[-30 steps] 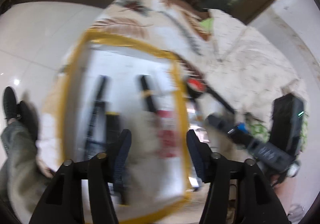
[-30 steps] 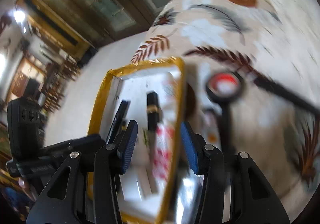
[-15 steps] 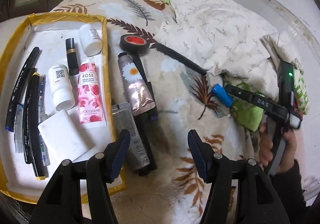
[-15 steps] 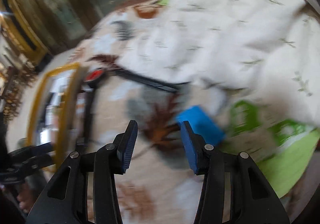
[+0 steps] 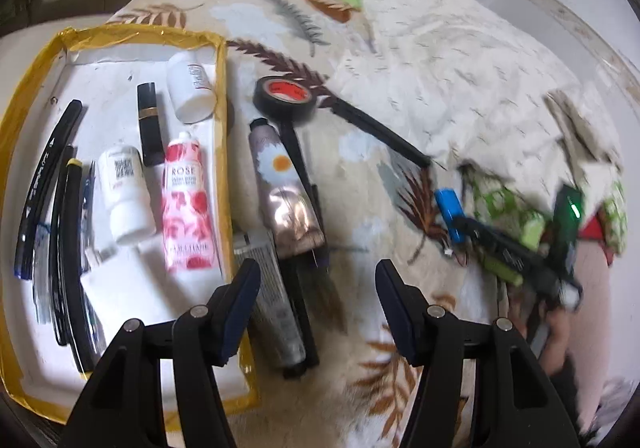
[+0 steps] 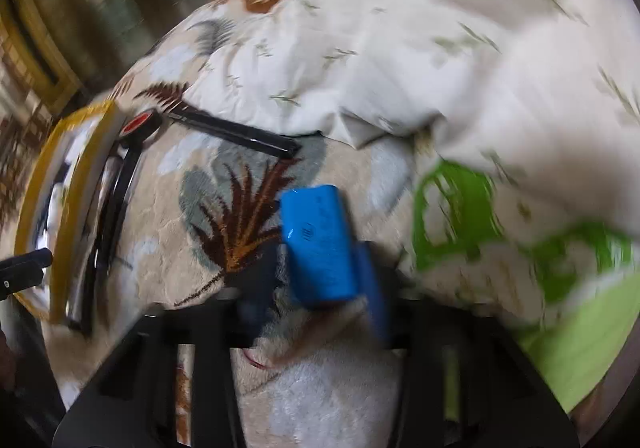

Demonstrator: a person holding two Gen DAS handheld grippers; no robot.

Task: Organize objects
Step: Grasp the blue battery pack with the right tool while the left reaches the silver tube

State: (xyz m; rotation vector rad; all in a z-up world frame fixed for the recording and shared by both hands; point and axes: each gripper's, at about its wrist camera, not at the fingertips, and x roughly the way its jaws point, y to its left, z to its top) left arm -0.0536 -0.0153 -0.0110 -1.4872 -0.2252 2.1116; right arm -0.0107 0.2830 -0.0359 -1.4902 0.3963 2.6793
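A blue battery pack lies on the leaf-patterned blanket. My right gripper is around it and its jaws are closing, with a pad against each side of the pack. The left wrist view shows the same battery pack at the tips of the right gripper. My left gripper hangs open and holds nothing above a grey tube and a daisy-print tube. These lie just right of the yellow-edged white tray, which holds pens, bottles, a lipstick and a rose tube.
A black tape roll and a long black pen lie past the tubes. A crumpled white quilt and green-patterned cloth border the battery on the right. A person's hand grips the right tool.
Both views swung right, off the tray. The right gripper came down onto the blue battery pack and its jaws narrowed around it. The left gripper stayed open and drifted slightly.
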